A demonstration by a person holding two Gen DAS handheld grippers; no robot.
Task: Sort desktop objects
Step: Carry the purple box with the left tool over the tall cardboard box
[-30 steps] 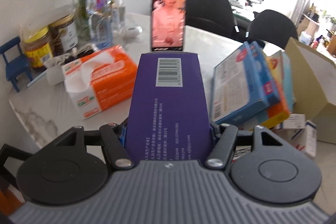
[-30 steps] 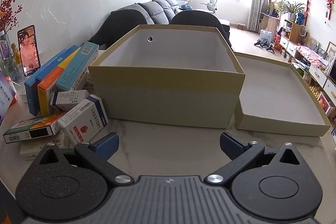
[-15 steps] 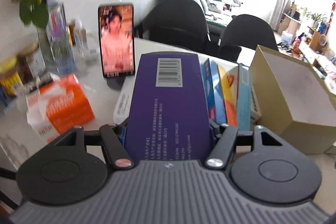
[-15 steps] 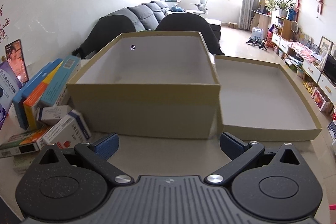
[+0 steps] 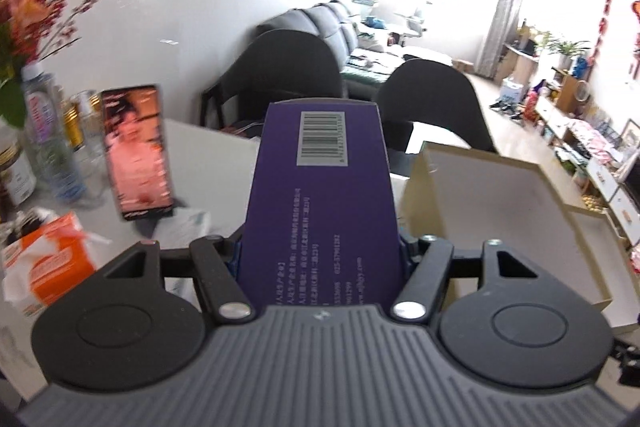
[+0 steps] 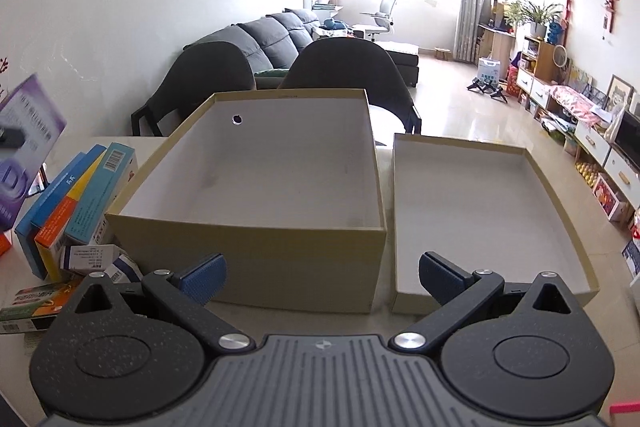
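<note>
My left gripper [image 5: 320, 255] is shut on a purple box [image 5: 320, 195] with a barcode, held above the table and pointing toward the tan cardboard box [image 5: 492, 211] at right. The purple box [image 6: 28, 143] also shows at the far left of the right wrist view, raised. My right gripper [image 6: 320, 277] stands open with nothing between its blue pads, just in front of the empty cardboard box [image 6: 248, 259]. The box's lid [image 6: 480, 291] lies upturned to its right. Blue and orange medicine boxes [image 6: 76, 199] lean against the box's left side, with smaller cartons [image 6: 88, 257] in front.
A phone [image 5: 136, 151] on a stand, an orange tissue pack [image 5: 48, 263], bottles [image 5: 48, 131] and a flower vase stand on the table's left. Two black chairs [image 6: 344, 67] sit behind the table. The table edge runs just right of the lid.
My left gripper has swung right and upward with the purple box, from facing the phone and tissue pack toward the cardboard box. The right gripper rose a little and stays open.
</note>
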